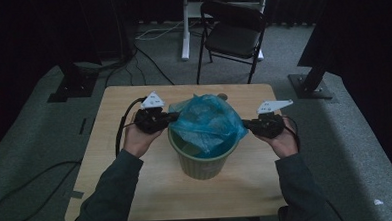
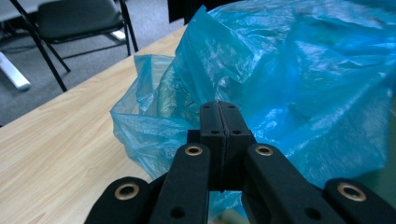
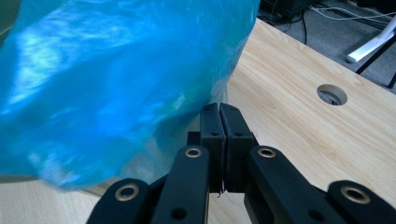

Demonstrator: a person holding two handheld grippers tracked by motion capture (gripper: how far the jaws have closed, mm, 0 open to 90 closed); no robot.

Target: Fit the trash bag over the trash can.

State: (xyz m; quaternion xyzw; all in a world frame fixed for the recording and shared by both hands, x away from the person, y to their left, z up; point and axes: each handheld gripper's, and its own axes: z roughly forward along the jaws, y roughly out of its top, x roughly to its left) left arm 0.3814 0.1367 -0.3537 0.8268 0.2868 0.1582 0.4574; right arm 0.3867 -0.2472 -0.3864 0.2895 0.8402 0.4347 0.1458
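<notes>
A: Where do our grippers stand?

B: Our left gripper (image 1: pixel 170 117) has its jaws pressed together at the left edge of the blue plastic bag (image 1: pixel 208 123). In the left gripper view the bag's film bunches right around the tips, so we judge a fold is pinched, though we cannot see film between the pads. Our right gripper (image 1: pixel 245 124) is likewise closed at the bag's right edge; a thin wisp shows between its jaws, so it looks clamped on the film too.

A: And the bag itself?

B: It sits in the green bin (image 1: pixel 202 163) at the middle of the surface (image 1: pixel 116 159), puffed up above the rim rather than folded over it.

A: How far along are we?

B: The bag is in the bin and held at both sides. Spreading its mouth down around the rim appears left to do.

A: Room to move?

B: Bare surface lies on both sides and in front. A round hole (image 3: pixel 331 94) lies near our right gripper. A chair (image 1: pixel 233 31) stands well beyond the far edge.
</notes>
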